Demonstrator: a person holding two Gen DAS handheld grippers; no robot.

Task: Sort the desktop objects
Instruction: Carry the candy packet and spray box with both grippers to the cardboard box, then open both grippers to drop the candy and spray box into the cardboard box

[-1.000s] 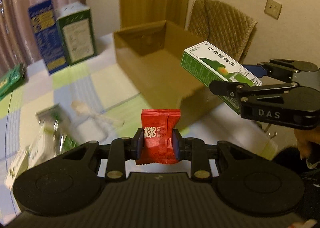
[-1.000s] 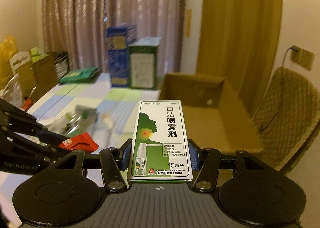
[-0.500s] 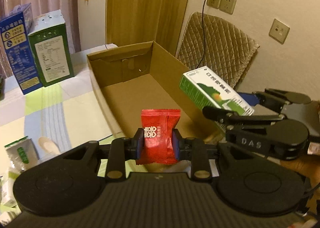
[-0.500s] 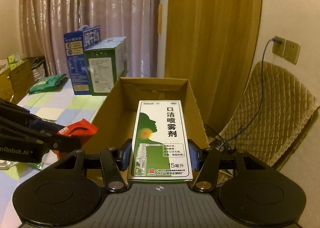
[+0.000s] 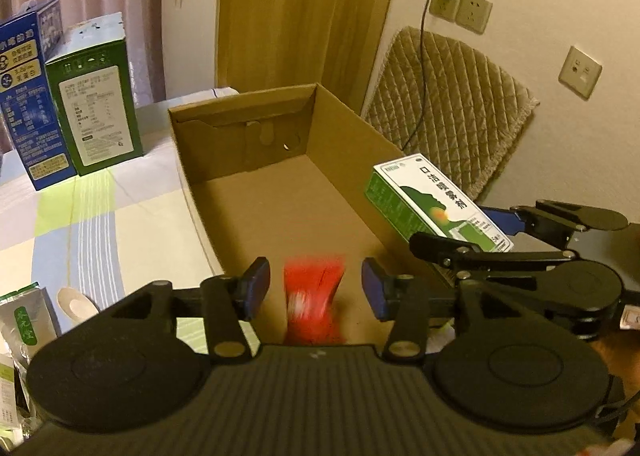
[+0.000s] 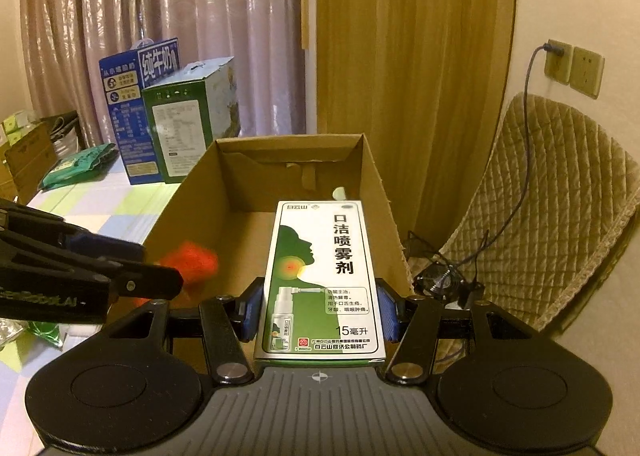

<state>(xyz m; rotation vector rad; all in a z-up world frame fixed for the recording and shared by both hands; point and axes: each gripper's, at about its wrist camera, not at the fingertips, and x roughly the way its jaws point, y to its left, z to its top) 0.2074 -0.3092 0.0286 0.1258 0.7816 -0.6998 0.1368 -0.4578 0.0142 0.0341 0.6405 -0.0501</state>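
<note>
L gripper (image 5: pixel 316 282) spread wide, red packet (image 5: pixel 314 298) blurred between pads, touching neither, over cardboard box (image 5: pixel 256 191) at frame centre — R gripper (image 6: pixel 320 312) clamps spray box (image 6: pixel 322 280).

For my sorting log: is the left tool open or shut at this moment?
Open. The left tool has its blue pads spread, and the blurred red packet sits free between them, over the cardboard box.

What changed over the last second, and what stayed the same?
The left tool opened and let go of the red packet, now a blur dropping into the cardboard box. Both tools moved from the table to over the box. The right tool stays shut on the green-and-white spray box.
</note>
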